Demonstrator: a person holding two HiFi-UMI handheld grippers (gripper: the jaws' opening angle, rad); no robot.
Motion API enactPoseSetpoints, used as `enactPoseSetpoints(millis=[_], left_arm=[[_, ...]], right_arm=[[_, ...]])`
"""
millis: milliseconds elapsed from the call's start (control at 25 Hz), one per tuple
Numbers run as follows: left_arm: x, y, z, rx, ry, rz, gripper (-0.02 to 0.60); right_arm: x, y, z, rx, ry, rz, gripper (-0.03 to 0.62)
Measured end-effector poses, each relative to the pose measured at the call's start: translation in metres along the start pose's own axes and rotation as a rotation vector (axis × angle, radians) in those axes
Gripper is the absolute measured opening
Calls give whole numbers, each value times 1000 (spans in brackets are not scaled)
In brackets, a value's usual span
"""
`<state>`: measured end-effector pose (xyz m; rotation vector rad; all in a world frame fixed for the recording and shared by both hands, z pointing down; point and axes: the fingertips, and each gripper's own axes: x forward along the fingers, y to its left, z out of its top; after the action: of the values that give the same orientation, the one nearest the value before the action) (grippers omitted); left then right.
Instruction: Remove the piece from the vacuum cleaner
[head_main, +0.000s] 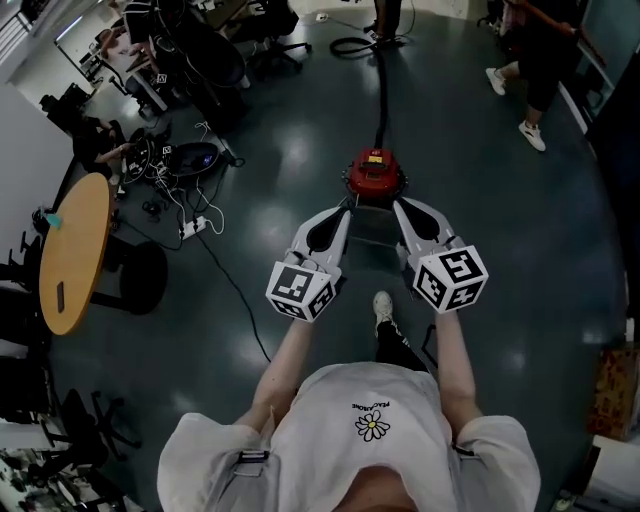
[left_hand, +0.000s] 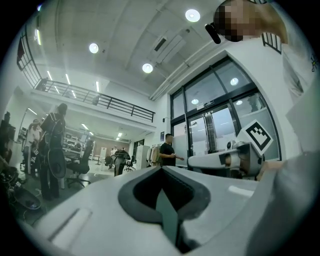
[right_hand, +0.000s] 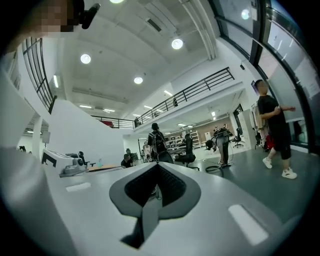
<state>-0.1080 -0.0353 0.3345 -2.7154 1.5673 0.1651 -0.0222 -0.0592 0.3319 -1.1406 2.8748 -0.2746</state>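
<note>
A red canister vacuum cleaner (head_main: 374, 175) sits on the dark grey polished floor (head_main: 480, 200) of an open-plan office, straight ahead of the person wearing the head camera. Its black hose (head_main: 381, 95) runs away from it towards the far side of the room. Which part of the machine is the piece to come off cannot be told from this height.

The person holds both tools out level in front of the chest. In the head view the left gripper (head_main: 345, 209) and the right gripper (head_main: 398, 204) frame the near edge of the vacuum cleaner, one tip on each side. Neither gripper view shows the machine. The left gripper (left_hand: 161, 172) has its dark pads pressed together with nothing between them. The right gripper (right_hand: 157, 167) is likewise closed and empty.

To the left stand a round wooden table (head_main: 70, 250) and a row of black office chairs (head_main: 215, 50). A white power strip (head_main: 196, 226) and loose cables lie on the floor between them. A bystander in white trainers (head_main: 530, 60) stands at the upper right, well apart from the vacuum cleaner.
</note>
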Motion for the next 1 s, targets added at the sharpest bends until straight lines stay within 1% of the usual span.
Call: enactPoseSetpoints(millis=[80, 160, 280, 320, 360, 480, 560, 600, 640, 760, 840, 920, 1000], left_arm=[[30, 17, 0, -8, 7, 7, 0], [63, 34, 5, -8, 1, 17, 0], [109, 54, 4, -7, -1, 26, 0], [122, 58, 2, -8, 0, 27, 0], [135, 61, 0, -9, 1, 30, 0], [163, 69, -2, -15, -1, 38, 0], [176, 77, -4, -15, 4, 40, 0], [182, 81, -5, -14, 7, 39, 0], [188, 86, -7, -13, 11, 37, 0], [211, 99, -10, -6, 16, 29, 0], [225, 110, -14, 7, 26, 18, 0], [238, 124, -26, 12, 65, 2, 0], [249, 138, -43, 14, 124, -16, 0]], right_arm=[[20, -23, 3, 1, 13, 5, 23], [39, -45, 7, -24, 42, 12, 23], [66, -77, 0, -39, 105, 44, 60], [73, -87, -3, -37, 123, 56, 63], [79, -96, -6, -36, 142, 68, 85], [97, -117, -7, -55, 180, 96, 95], [107, -127, -5, -62, 174, 90, 31], [112, -133, -5, -56, 171, 85, 25], [116, -138, -6, -48, 172, 83, 27], [129, -161, -8, -28, 193, 73, 71], [140, -176, -9, -35, 201, 51, 74], [151, -189, -10, -41, 208, 19, 76], [161, -200, -14, -44, 232, -4, 78]])
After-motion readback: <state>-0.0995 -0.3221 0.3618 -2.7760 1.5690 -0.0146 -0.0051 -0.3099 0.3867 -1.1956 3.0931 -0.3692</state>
